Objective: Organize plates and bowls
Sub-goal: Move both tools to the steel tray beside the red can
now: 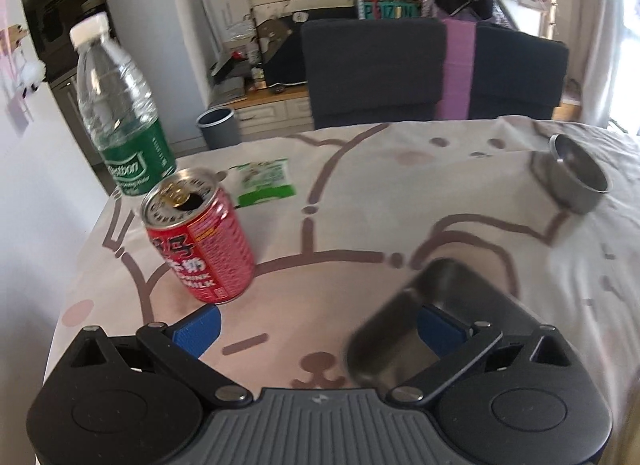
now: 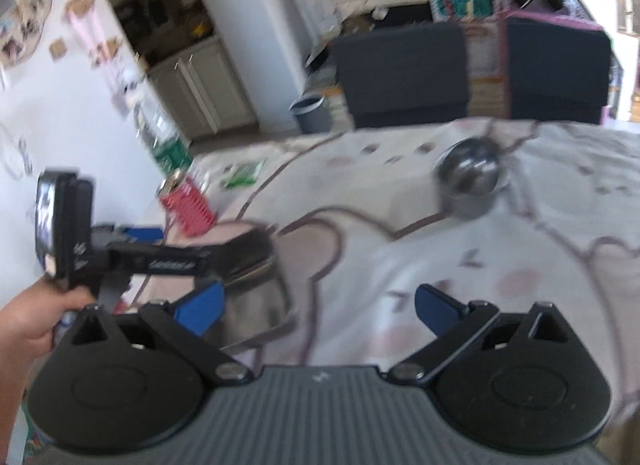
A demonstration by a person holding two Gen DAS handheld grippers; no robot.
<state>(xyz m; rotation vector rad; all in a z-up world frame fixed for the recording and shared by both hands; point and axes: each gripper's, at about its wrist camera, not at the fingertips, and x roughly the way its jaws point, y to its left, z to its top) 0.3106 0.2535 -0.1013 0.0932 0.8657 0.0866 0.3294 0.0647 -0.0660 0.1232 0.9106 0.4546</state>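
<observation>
While both frames were smeared w/ motion blur, the layout read ok. Left gripper (image 1: 318,323) had its jaws spread wide, nothing clamped; right-hand blue pad (image 1: 440,327) sat over the steel plate (image 1: 404,329) at lower right of its frame, prob lining up on the rim for a pinch. Right gripper (image 2: 318,307) was open too, empty, hanging back. Steel bowl (image 1: 580,175) sat upper right on the tablecloth (image 1: 360,193), well apart from the plate, likely the stacking target. Red can (image 1: 200,241) & water bottle (image 1: 120,113) stood at left, clear of the work.
</observation>
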